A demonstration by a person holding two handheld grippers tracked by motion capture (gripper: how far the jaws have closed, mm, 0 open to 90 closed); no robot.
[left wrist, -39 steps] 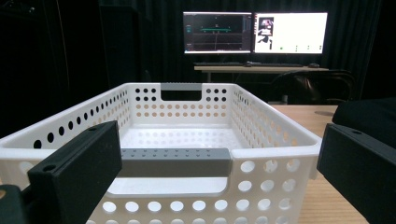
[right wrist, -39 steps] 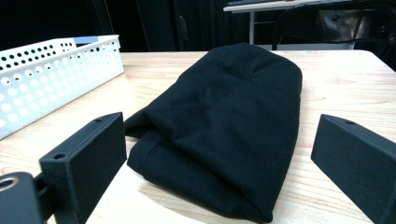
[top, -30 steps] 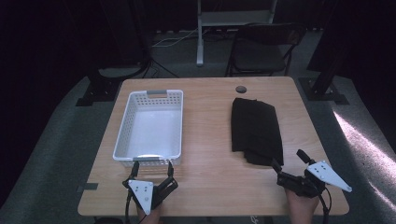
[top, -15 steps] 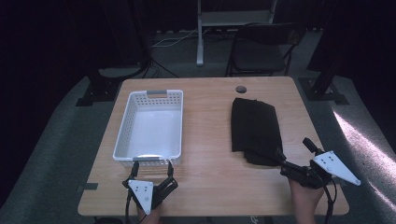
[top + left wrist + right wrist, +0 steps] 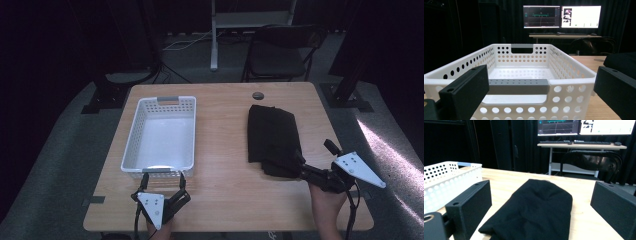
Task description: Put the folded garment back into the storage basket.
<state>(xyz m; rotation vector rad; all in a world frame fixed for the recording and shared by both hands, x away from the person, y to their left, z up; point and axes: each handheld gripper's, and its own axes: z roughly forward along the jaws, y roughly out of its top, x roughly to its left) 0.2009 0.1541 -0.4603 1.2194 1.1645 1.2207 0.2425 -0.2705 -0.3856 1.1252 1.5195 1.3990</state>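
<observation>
Right tool [image 5: 301, 169]: jaws apart, tips at the near edge of the cloth [image 5: 272, 140], nothing clamped. Left tool [image 5: 162, 188]: jaws apart, resting on the table [image 5: 220, 200] just in front of the basket [image 5: 131, 145].

Cloth: black, folded, lying flat on the right half of the table. Judged soft, light and limp; it will sag and may unfold when lifted. Take hold at the near edge, pinching all layers together, where the folds stack thickest.

Basket: white, perforated walls, grey handle inserts [image 5: 517, 86] at both ends. It stands left of the cloth, well apart. It holds nothing.
</observation>
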